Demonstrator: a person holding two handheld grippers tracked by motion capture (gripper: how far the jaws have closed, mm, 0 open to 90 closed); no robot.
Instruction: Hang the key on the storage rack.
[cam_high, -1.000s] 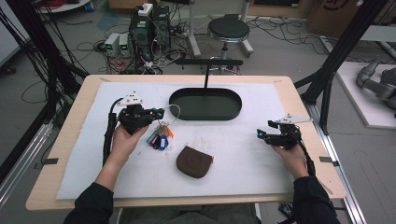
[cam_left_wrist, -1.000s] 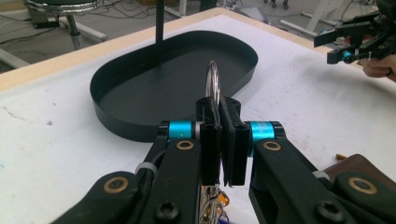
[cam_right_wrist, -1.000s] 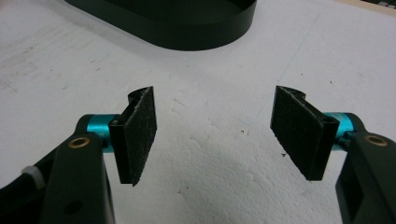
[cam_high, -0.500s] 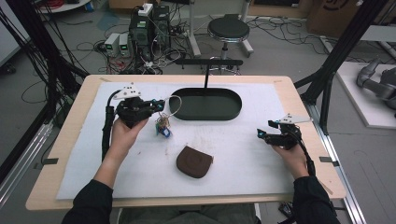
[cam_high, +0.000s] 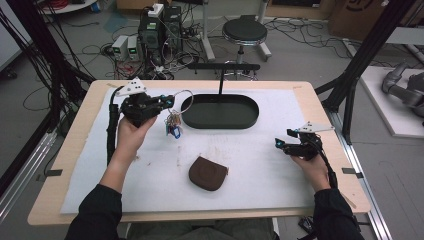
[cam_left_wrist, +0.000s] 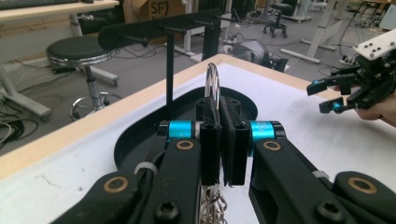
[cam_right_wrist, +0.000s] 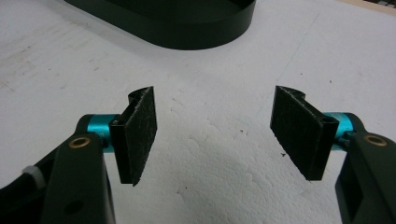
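Observation:
My left gripper (cam_high: 169, 101) is shut on the metal ring (cam_left_wrist: 212, 81) of a key bunch (cam_high: 173, 124), whose keys and blue tag dangle above the white mat just left of the black oval tray (cam_high: 220, 111). In the left gripper view the ring stands up between the closed jaws, and a chain (cam_left_wrist: 212, 210) hangs below them. A black hook stand (cam_left_wrist: 169, 44) rises from the tray's far side. My right gripper (cam_high: 278, 143) hovers low over the mat at the right, open, with nothing between its pads (cam_right_wrist: 140, 133). A brown leather pouch (cam_high: 207, 173) lies on the mat at front centre.
A white mat (cam_high: 100, 165) covers the wooden table (cam_high: 75, 125). Behind the table stand a round stool (cam_high: 244, 32), electronics boxes (cam_high: 155, 25) and loose cables on the floor. Black frame posts (cam_high: 360, 65) flank the table at the right.
My left gripper has lifted the key bunch off the mat and carried it back and to the right, towards the tray. The right gripper has stayed where it was.

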